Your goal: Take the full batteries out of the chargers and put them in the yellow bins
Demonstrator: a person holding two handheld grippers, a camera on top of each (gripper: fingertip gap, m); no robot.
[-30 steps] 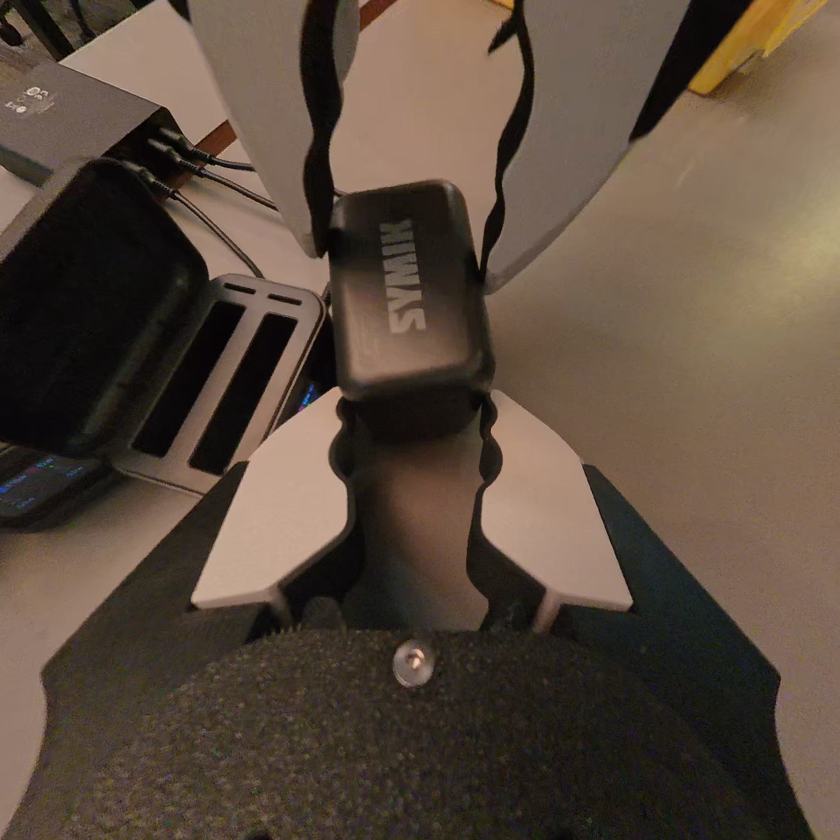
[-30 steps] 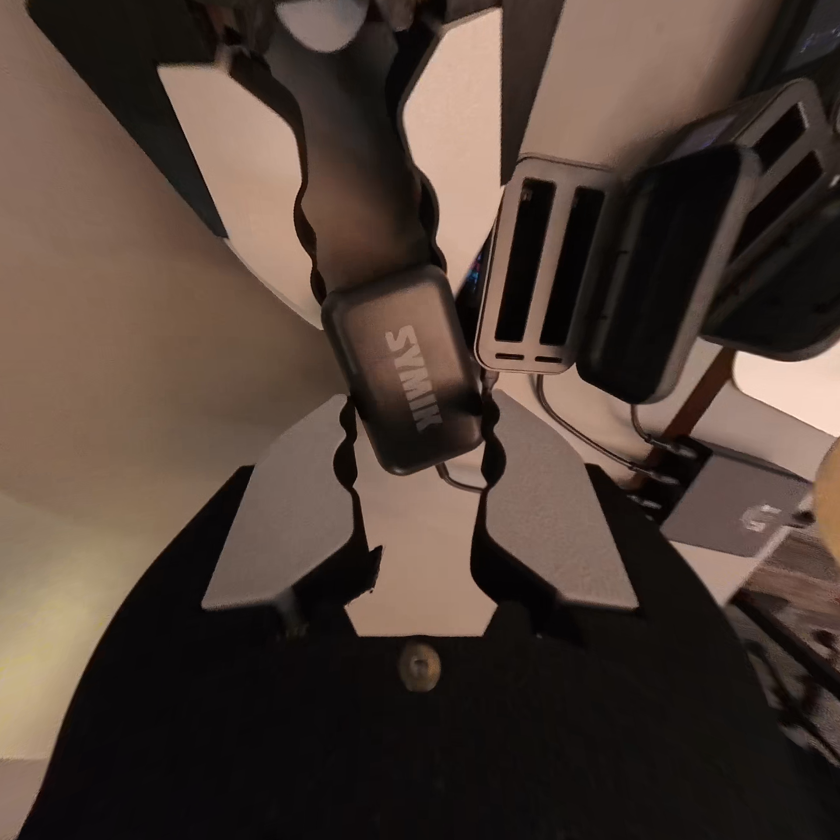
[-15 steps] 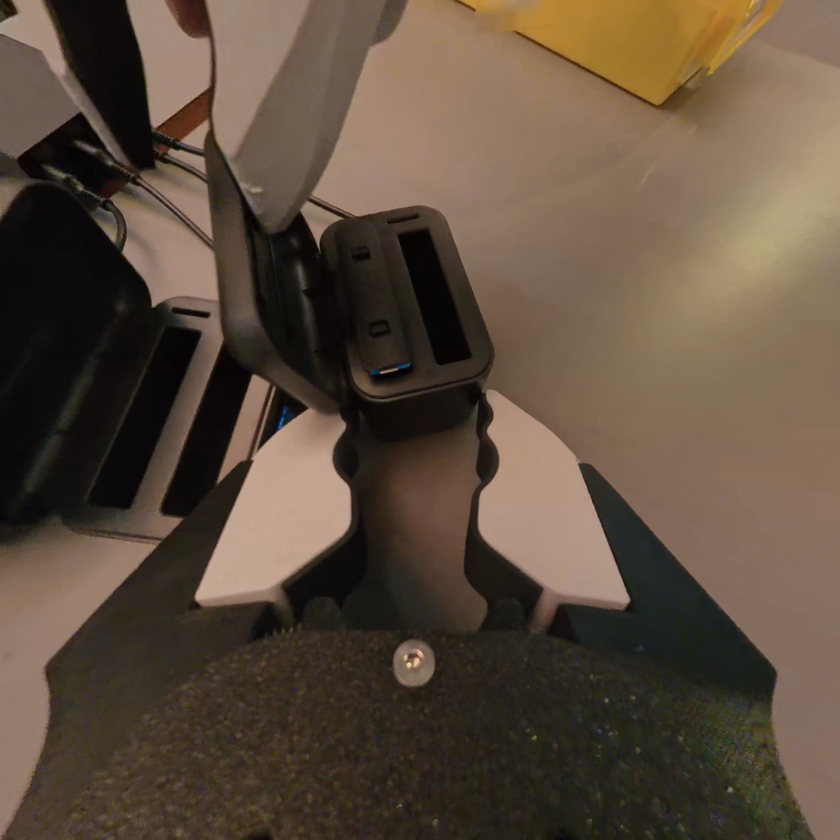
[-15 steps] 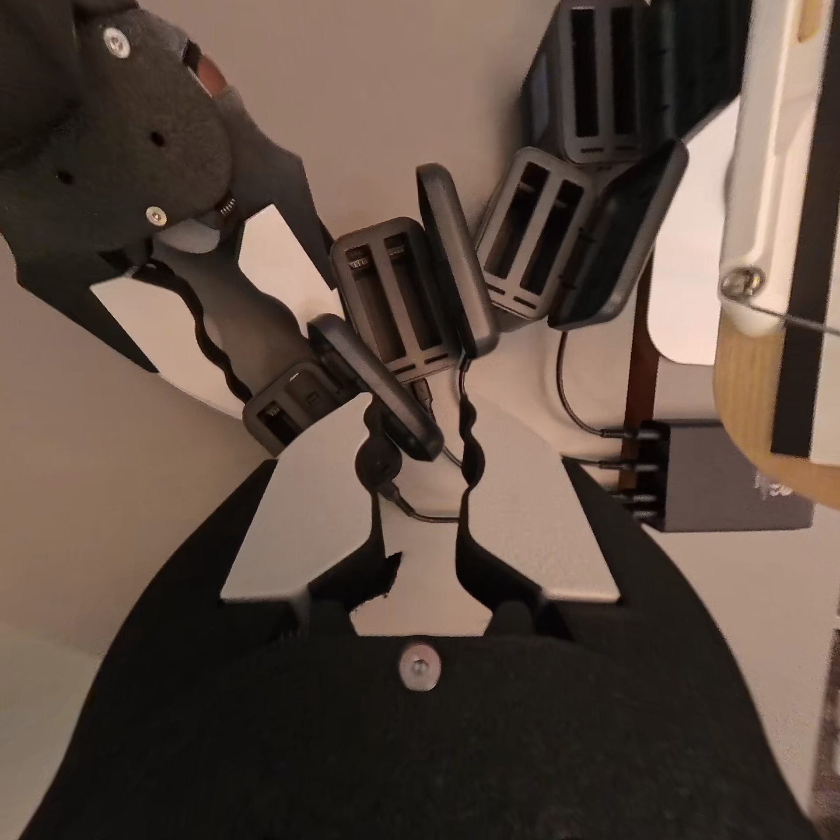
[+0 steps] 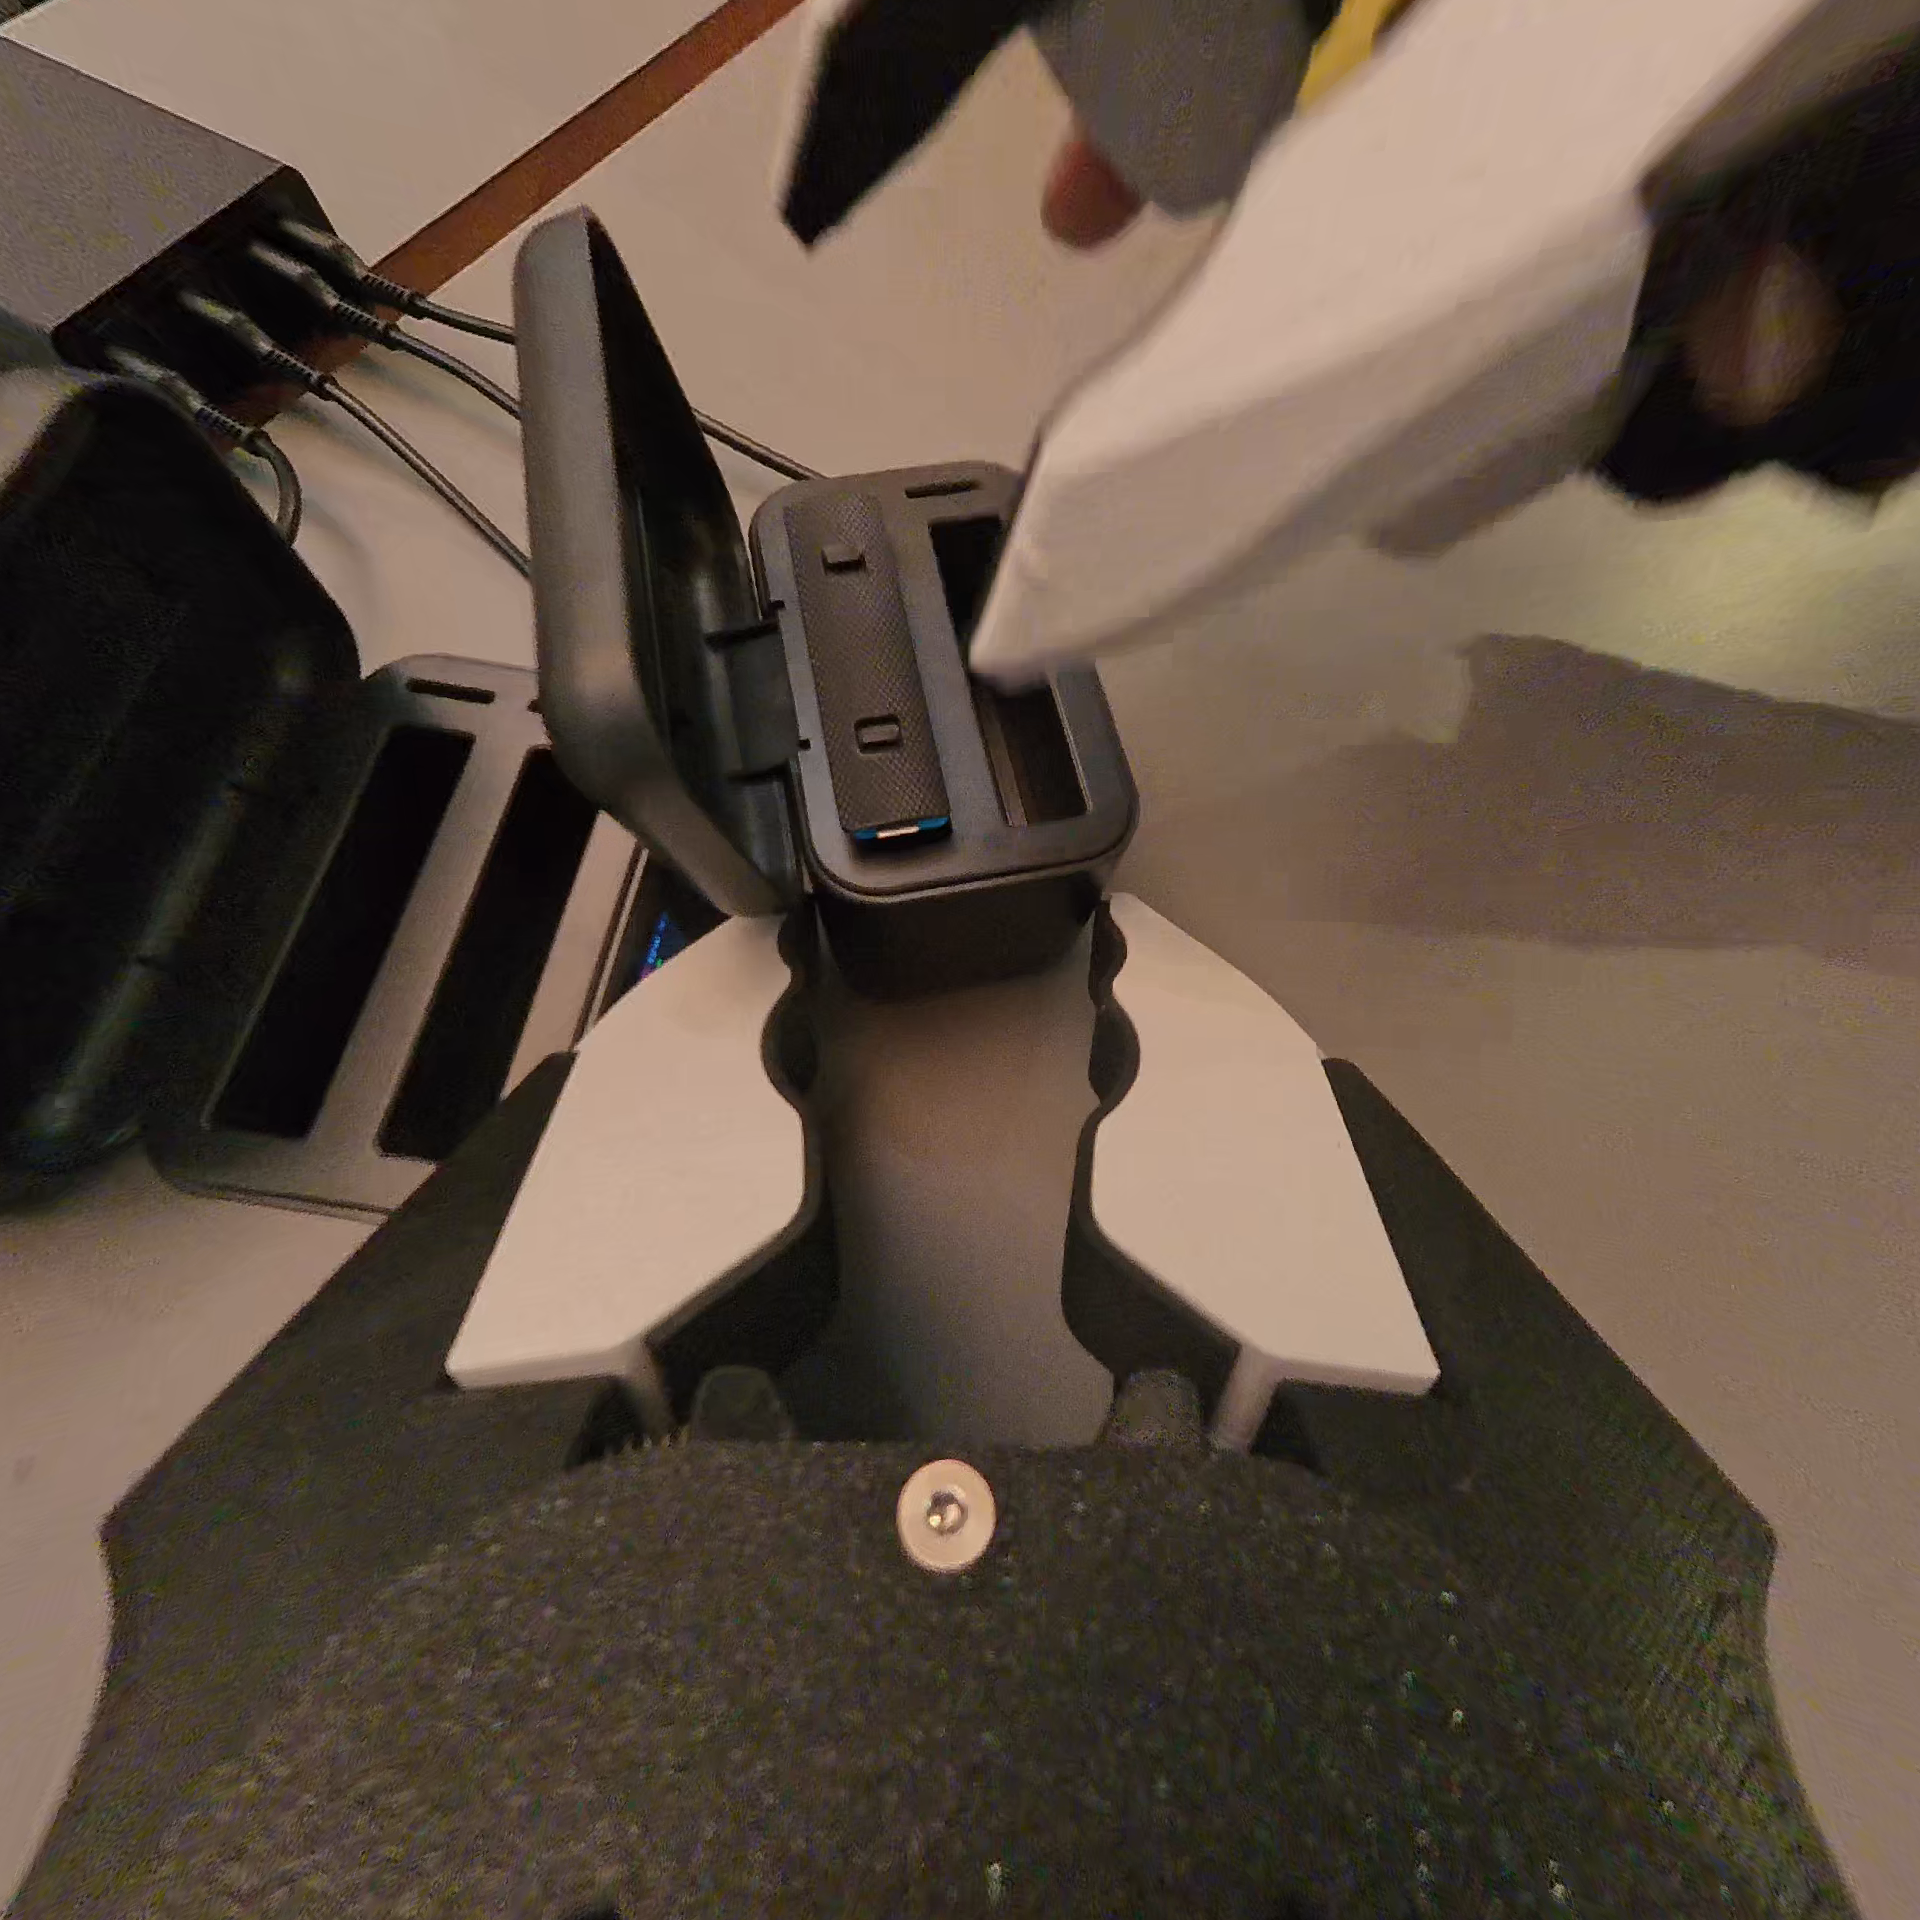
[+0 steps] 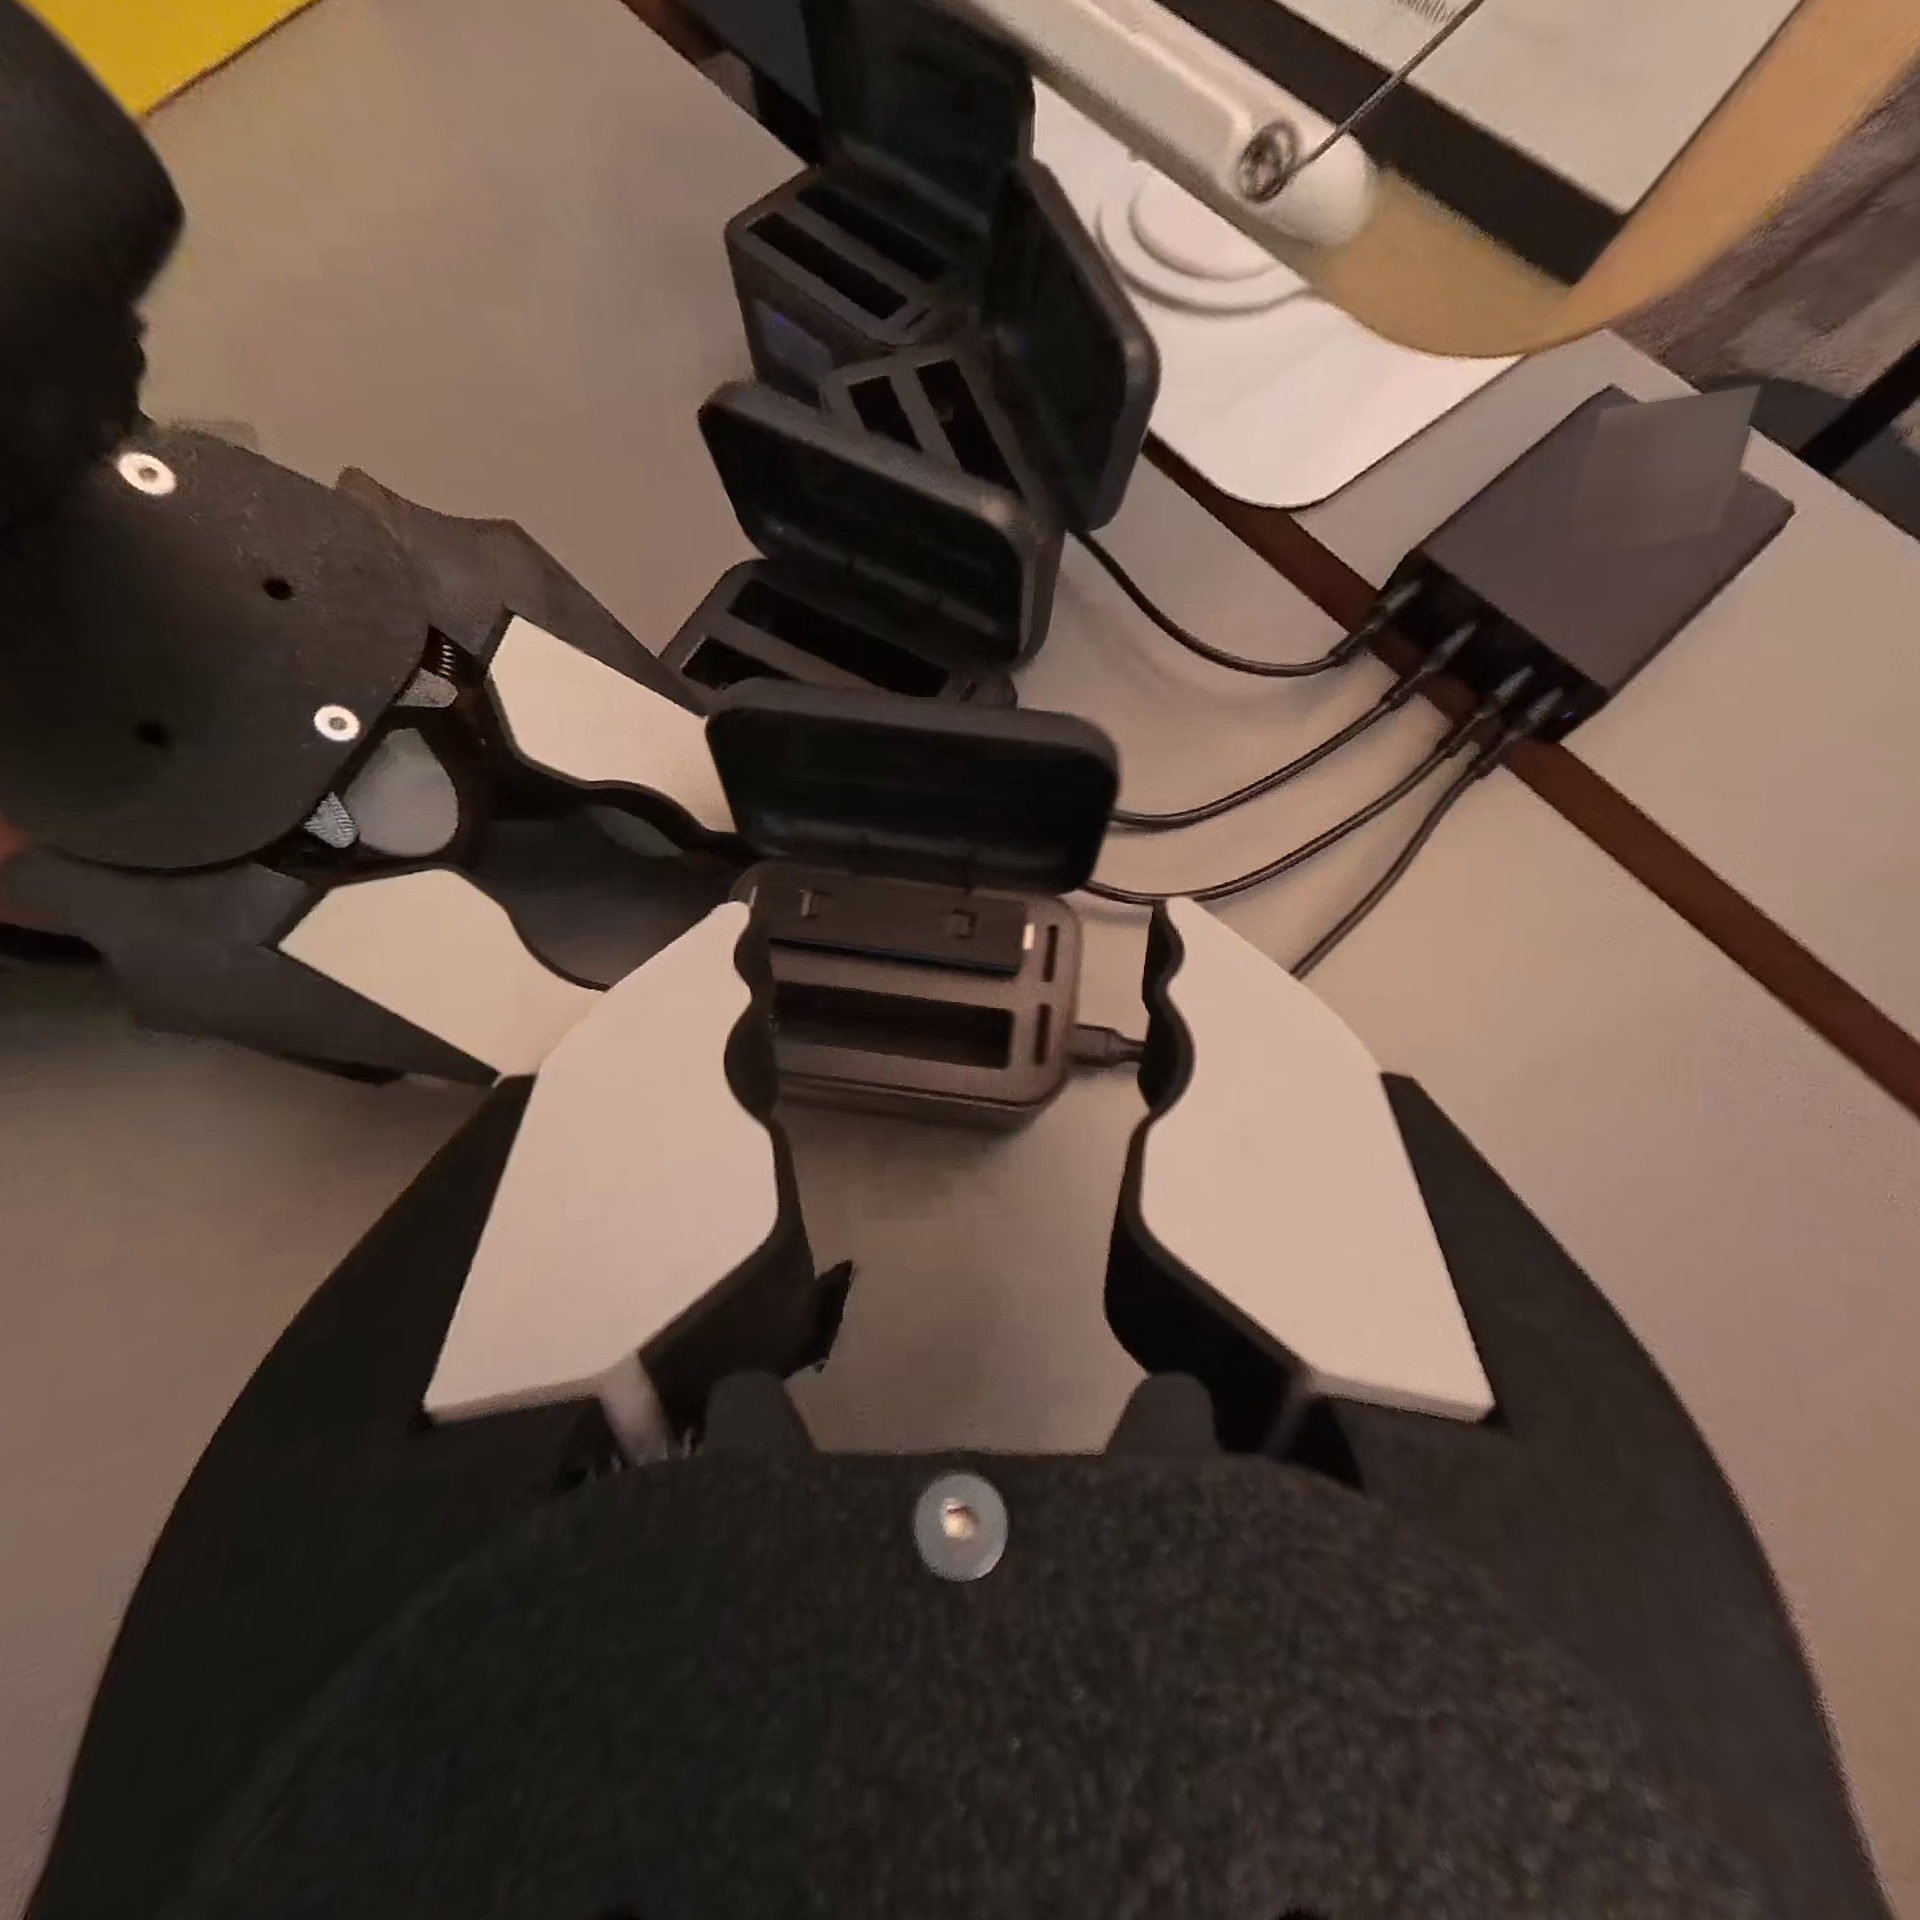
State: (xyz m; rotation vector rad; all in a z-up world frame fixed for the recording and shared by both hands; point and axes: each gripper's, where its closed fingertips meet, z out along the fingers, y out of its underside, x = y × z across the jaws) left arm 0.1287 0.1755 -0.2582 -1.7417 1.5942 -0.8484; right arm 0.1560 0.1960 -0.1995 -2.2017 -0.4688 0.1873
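My left gripper [image 5: 948,935] is shut on the body of a black charger [image 5: 966,862] and holds it steady on the table. Its lid [image 5: 623,582] stands open to the left. One black battery [image 5: 883,675] with a blue end sits in the left slot; the right slot [image 5: 1044,753] is empty. In the right wrist view my right gripper [image 6: 954,966] is open, its tips on either side of the same charger [image 6: 914,1049], with the battery [image 6: 894,925] in the far slot under the raised lid [image 6: 914,800]. One of its white fingers [image 5: 1247,416] reaches over the empty slot.
Several other chargers with open lids stand in a row behind [image 6: 883,520], and one with two empty slots [image 5: 364,935] lies left of the held one. A black power hub [image 6: 1590,582] with cables sits by the table edge. A yellow bin [image 6: 208,42] shows far off. The black power hub [image 6: 1590,582] is about 20 centimetres from both grippers' fingertips.
The charger's lid was shut a second ago. My right gripper swung it open, let go, opened and moved over the slots. My left gripper has kept its hold.
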